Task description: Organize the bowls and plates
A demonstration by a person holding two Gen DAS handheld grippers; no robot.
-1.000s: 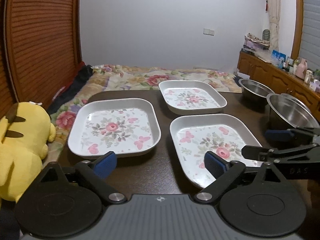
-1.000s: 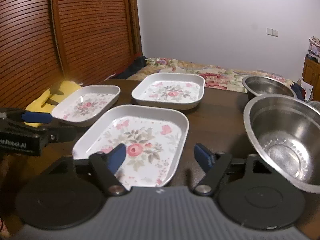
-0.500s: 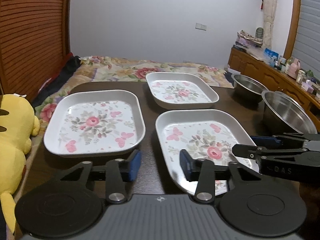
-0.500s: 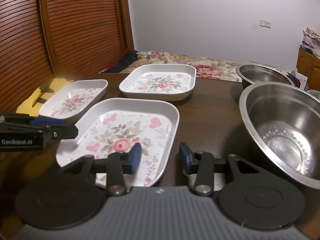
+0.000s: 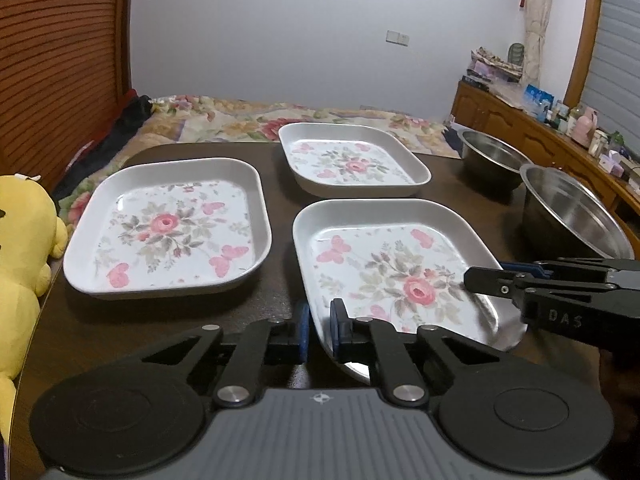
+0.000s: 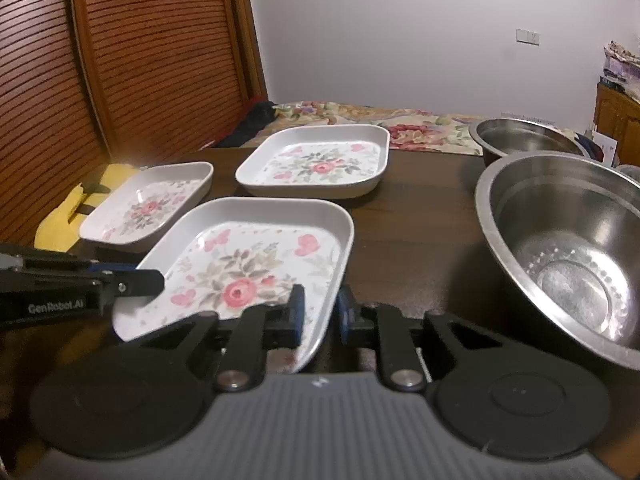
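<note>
Two steel bowls sit at the right of the dark bench (image 5: 168,332): the large bowl (image 6: 560,248) nearest, the smaller bowl (image 6: 524,140) behind it. Three floral plates lie left of them (all white-rimmed): a left plate (image 5: 168,224), a far plate (image 5: 352,162), and the near plate (image 5: 392,272). Its near edge is clamped at both corners, the left hand-held gripper (image 5: 319,332) pinching the left rim, the right hand-held gripper (image 6: 320,314) pinching the right rim
</note>
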